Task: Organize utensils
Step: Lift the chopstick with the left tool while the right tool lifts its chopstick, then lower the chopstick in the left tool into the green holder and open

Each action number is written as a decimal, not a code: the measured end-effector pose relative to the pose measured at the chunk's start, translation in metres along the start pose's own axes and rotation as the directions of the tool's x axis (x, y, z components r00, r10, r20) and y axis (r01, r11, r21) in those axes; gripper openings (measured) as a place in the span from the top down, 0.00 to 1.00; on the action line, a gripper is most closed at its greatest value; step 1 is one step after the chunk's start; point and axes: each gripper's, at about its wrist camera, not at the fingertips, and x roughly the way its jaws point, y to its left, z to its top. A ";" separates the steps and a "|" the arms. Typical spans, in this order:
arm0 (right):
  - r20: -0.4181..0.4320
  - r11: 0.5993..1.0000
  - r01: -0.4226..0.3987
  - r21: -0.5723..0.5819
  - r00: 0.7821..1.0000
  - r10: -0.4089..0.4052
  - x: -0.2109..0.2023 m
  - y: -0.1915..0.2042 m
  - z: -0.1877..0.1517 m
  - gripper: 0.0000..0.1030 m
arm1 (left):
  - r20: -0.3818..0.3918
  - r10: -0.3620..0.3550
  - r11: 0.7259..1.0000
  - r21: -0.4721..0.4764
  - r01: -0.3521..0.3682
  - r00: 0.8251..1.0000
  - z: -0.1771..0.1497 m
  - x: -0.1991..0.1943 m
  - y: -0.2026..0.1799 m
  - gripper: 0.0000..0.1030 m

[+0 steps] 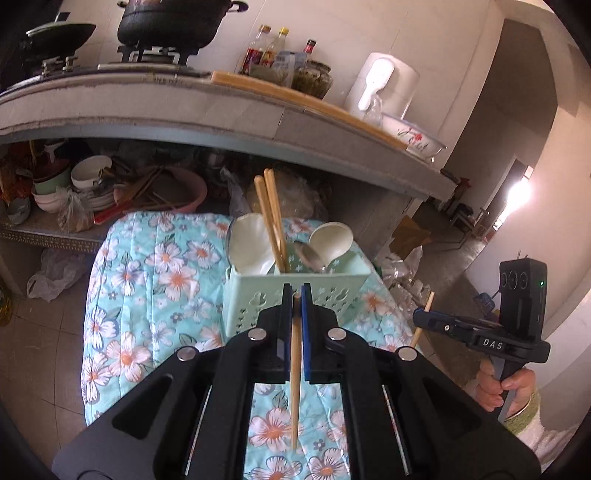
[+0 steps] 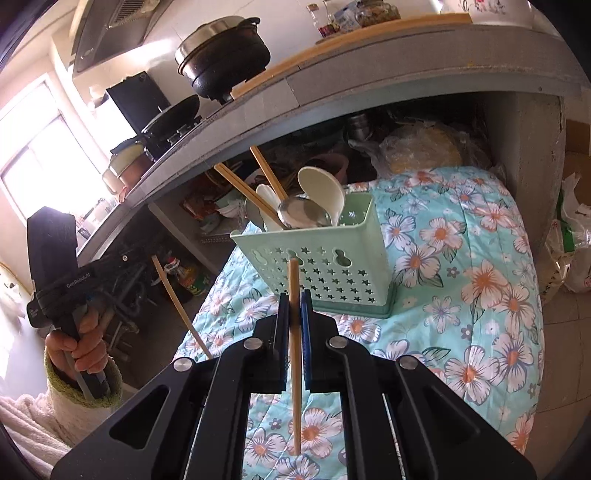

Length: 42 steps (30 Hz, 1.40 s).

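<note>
The left gripper point(image 1: 296, 291) has its jaws closed almost flat on a single pale wooden chopstick point(image 1: 295, 376), a slim round stick that runs down between the blue pads and hangs below them over the flowered cloth. The right gripper point(image 2: 294, 295) grips a second wooden chopstick point(image 2: 295, 354) in the same way, jaws pinched tight, the stick's tip standing a little above the pads. Just beyond both sits a mint-green plastic utensil holder point(image 1: 258, 295), box-shaped, its walls pierced with star and gourd cut-outs. In it stand two more chopsticks point(image 1: 271, 218) leaning far and left, two cream plastic rice scoops point(image 1: 245, 245) with broad smooth bowls, and a shiny metal spoon point(image 2: 303, 214). The holder rests on a worktop covered by a quilted turquoise cloth point(image 2: 461, 266) printed with white and orange flowers. Behind runs a grey concrete counter point(image 1: 221, 122) carrying a black pot point(image 1: 173, 22).
</note>
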 end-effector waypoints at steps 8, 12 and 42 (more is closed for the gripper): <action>0.041 1.000 0.007 -0.001 0.999 -0.007 -0.016 0.000 0.004 0.94 | 0.236 -0.040 0.999 0.019 0.037 0.971 0.054 -0.034 -0.023 0.96; 0.035 1.000 0.007 0.011 0.999 -0.007 -0.014 -0.003 0.001 0.94 | 0.333 -0.049 0.999 0.017 0.045 0.942 0.079 -0.046 -0.031 0.96; 0.001 1.000 0.018 0.009 1.000 -0.018 -0.006 -0.007 0.002 0.94 | 0.386 0.077 0.996 -0.079 -0.051 0.919 0.101 0.023 0.007 0.96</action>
